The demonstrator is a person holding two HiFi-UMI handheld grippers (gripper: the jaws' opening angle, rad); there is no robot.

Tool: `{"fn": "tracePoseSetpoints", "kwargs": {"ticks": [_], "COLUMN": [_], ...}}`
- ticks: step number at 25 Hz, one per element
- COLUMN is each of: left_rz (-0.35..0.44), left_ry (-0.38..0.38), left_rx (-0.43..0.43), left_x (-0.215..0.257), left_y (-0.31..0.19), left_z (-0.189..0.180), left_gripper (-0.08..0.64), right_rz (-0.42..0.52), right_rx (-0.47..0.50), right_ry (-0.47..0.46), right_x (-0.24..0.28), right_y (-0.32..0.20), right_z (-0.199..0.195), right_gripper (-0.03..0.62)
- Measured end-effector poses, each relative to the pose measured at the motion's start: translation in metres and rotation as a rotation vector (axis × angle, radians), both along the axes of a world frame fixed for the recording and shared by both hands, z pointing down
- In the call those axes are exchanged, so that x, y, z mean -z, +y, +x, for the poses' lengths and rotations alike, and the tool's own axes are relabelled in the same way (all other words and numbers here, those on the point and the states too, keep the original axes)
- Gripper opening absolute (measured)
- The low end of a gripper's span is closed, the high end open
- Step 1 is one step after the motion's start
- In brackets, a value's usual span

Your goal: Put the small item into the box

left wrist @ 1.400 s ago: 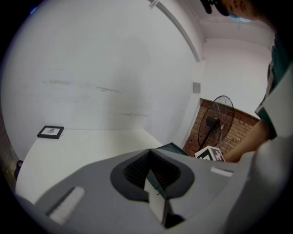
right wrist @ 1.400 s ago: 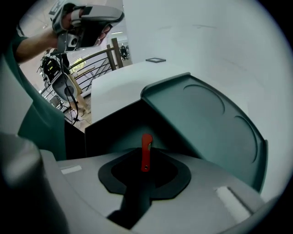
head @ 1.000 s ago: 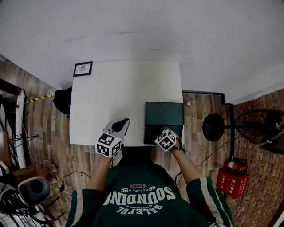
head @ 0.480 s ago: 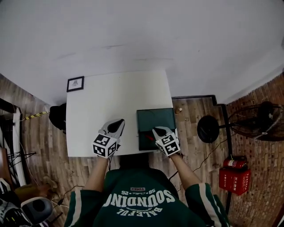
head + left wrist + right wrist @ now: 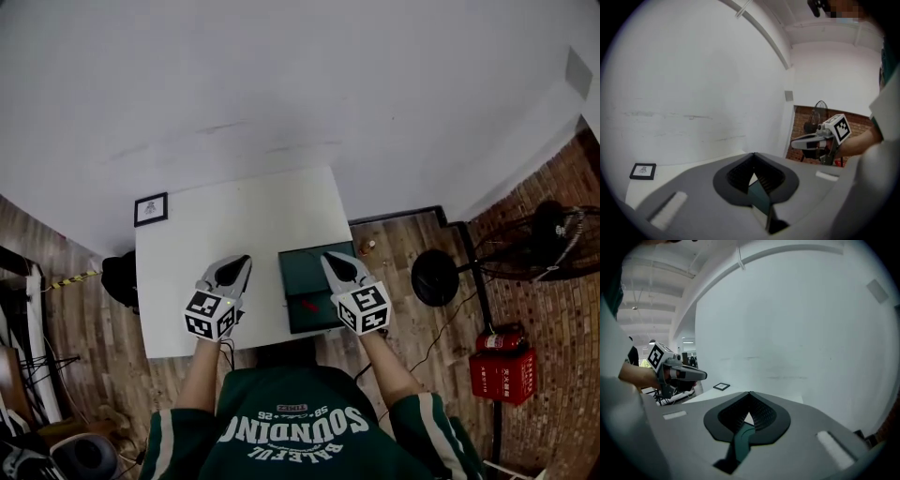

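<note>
The small red item (image 5: 310, 306) lies inside the dark green rectangular box (image 5: 300, 274) at the near right edge of the white surface (image 5: 239, 217). The right gripper (image 5: 331, 257) hovers over the box, the left gripper (image 5: 240, 261) just left of it; both sets of jaws are closed, holding nothing.

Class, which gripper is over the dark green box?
The right gripper: it overlaps the dark green box, while the left gripper is over the white table beside it.

Even, diffuse indoor light; white wall (image 5: 281, 84) bright, box (image 5: 302, 322) reads dark. Heavy fisheye bending; black vignette rings both gripper views, foreground soft.
</note>
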State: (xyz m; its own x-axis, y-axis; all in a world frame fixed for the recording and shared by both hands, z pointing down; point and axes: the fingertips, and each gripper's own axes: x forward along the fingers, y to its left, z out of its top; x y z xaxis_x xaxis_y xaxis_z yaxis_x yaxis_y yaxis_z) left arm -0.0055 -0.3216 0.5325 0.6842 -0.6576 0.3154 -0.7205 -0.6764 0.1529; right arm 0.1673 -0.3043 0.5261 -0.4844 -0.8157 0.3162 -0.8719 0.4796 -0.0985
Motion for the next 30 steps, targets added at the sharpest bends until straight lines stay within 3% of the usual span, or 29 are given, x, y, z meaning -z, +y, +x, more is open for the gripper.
{"fn": "tracePoseSetpoints", "kwargs": {"ticks": [5, 9, 30], "left_rz": [0.041, 0.075, 0.091], "left_ry": [0.004, -0.010, 0.018], "left_rx": [0.019, 0.025, 0.042], "left_x": [0.016, 0.016, 0.016], "left_y": [-0.012, -0.011, -0.001], "left_z": [-0.011, -0.010, -0.007], "left_gripper": [0.051, 0.051, 0.051], "right_rz": [0.110, 0.137, 0.074], "right_rx": [-0.028, -0.028, -0.019], "right_ry": [0.010, 0.024, 0.000], "right_x": [0.035, 0.042, 0.022], "right_y": [-0.001, 0.001, 0.006], "right_z": [0.004, 0.004, 0.007], "right_gripper": [0.002, 0.002, 0.002]}}
